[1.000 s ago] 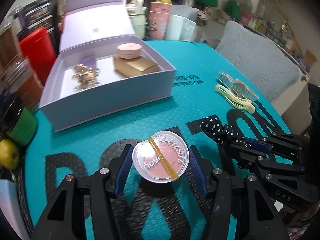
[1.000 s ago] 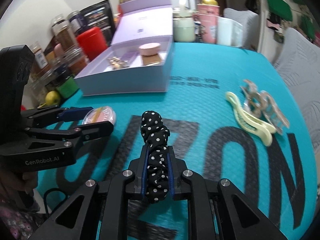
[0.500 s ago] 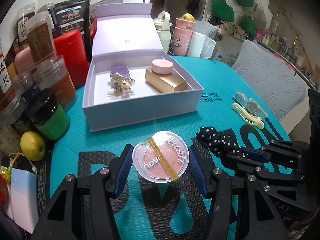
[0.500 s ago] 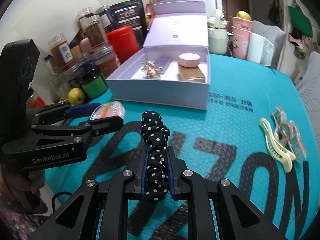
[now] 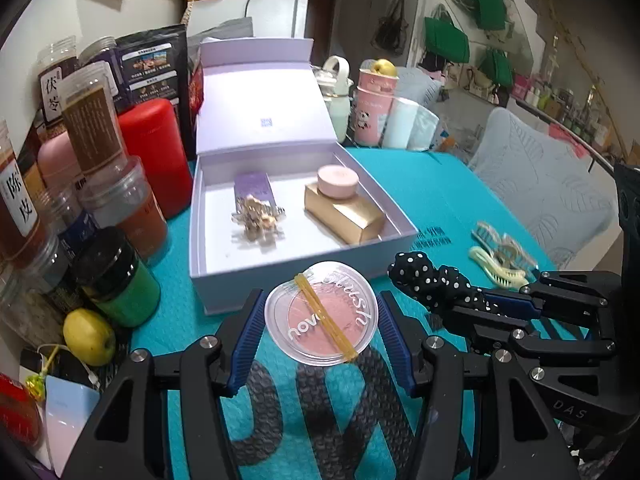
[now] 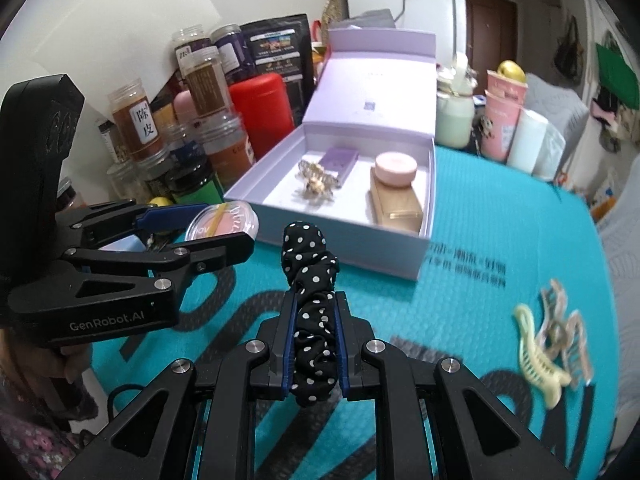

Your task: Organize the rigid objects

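So my left gripper (image 5: 320, 316) is clamped on the blush compact (image 5: 321, 318), right gripper (image 6: 314, 320) pinched tight on the polka-dot scrunchie (image 6: 310, 300). The open lavender box (image 5: 280, 280) sits dead ahead, left one nearer. Can't tell how clear its front wall is underneath.

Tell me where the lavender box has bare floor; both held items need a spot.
Free: the lavender gift box's front strip, below the gold brooch and gold carton. Crowded: its back half, and the jars outside.
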